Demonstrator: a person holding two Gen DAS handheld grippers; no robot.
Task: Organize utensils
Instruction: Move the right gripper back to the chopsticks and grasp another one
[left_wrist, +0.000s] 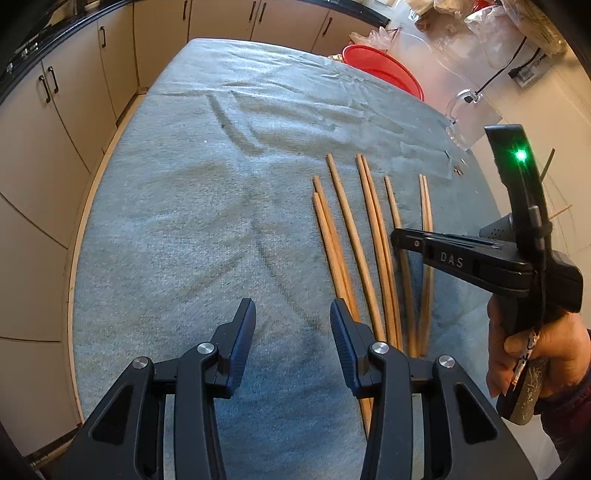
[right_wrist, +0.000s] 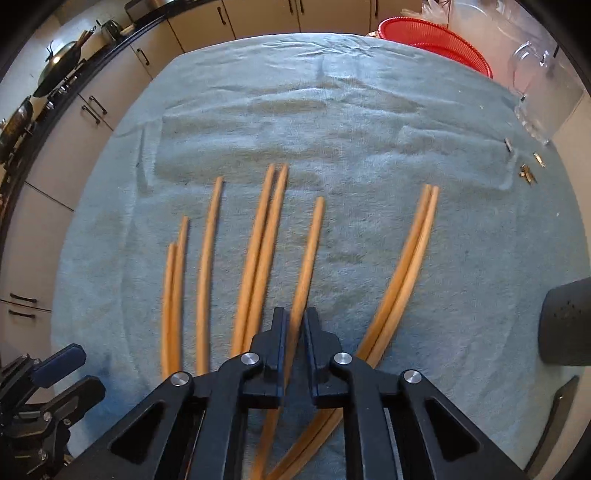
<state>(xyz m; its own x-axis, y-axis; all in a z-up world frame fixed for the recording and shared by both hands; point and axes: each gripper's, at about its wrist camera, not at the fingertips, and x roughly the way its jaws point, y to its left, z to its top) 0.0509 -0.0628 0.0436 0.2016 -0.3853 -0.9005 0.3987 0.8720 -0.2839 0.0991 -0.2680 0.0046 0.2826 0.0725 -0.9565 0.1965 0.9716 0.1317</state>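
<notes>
Blue-towelled tabletop (right_wrist: 332, 110) carries wooden chopsticks; right gripper (right_wrist: 294, 325), jaws nearly shut on a single chopstick (right_wrist: 308, 258), may pinch off-centre and let it swing into neighbours, while left gripper (left_wrist: 293, 325), jaws part-open, holds nothing.

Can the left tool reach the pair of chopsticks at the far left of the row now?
Probably yes. The left tool stands open right beside that pair of chopsticks, and only bare cloth lies around them; the right tool is busy further right.

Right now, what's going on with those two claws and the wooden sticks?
Right gripper shut on single chopstick. Left gripper open, empty, over the blue towel. Seven more chopsticks lie alongside. Nothing in the way.
</notes>
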